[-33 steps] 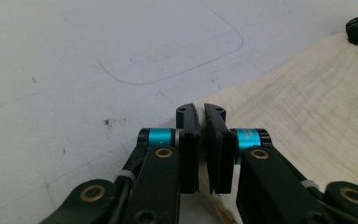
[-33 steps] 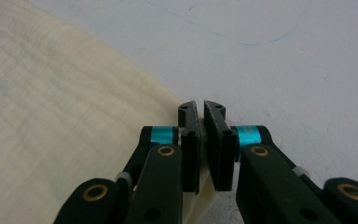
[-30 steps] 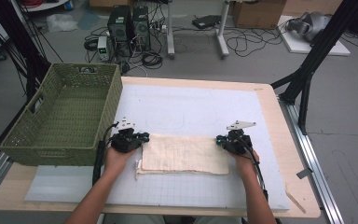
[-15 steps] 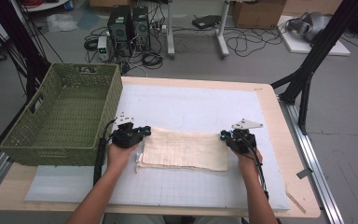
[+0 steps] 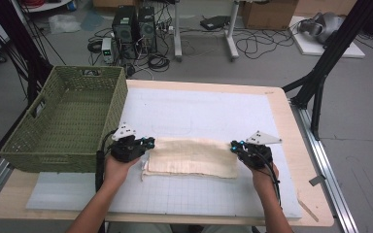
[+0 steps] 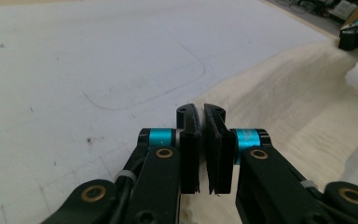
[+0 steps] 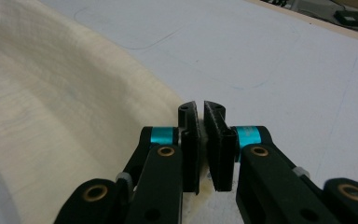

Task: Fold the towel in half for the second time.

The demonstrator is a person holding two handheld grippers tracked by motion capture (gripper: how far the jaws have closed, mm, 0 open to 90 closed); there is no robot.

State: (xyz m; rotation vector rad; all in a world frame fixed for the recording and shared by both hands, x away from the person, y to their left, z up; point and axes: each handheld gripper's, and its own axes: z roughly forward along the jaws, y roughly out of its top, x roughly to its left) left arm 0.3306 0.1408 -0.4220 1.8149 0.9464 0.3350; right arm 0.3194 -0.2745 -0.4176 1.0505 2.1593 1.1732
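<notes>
— How is the cream woven cloth [image 5: 192, 156] held, and where does it lie?

— It is spread across the near middle of the white gridded mat [image 5: 204, 114] on the pale wooden desk [image 5: 284, 114], folded into a long band. One short end is pinched by the left tongs [image 5: 148, 142], the other by the right tongs [image 5: 234, 145]; in both gripper views the black jaws are clenched, with a sliver of fabric caught between them.

— What should be minded so that the fold is made well?

— By judgement, the far edge is being carried over the layer beneath. Both ends are best kept level and moved at one pace, so that the band is not skewed. A light tension should be kept between the two grips – a sag can already be made out in the left gripper view. The lifted edge should be laid flush with the near edge before anything is let go.

— And the room around it?

— The green wicker basket [image 5: 65, 121] stands just beside the left hand [image 5: 119, 167], its near corner close to the tongs, so swings to that side should be kept small. Beyond the cloth, much bare mat is offered. On the right, the mat's edge and the desk's rim are near the right hand [image 5: 262, 174] – little margin is left there
</notes>
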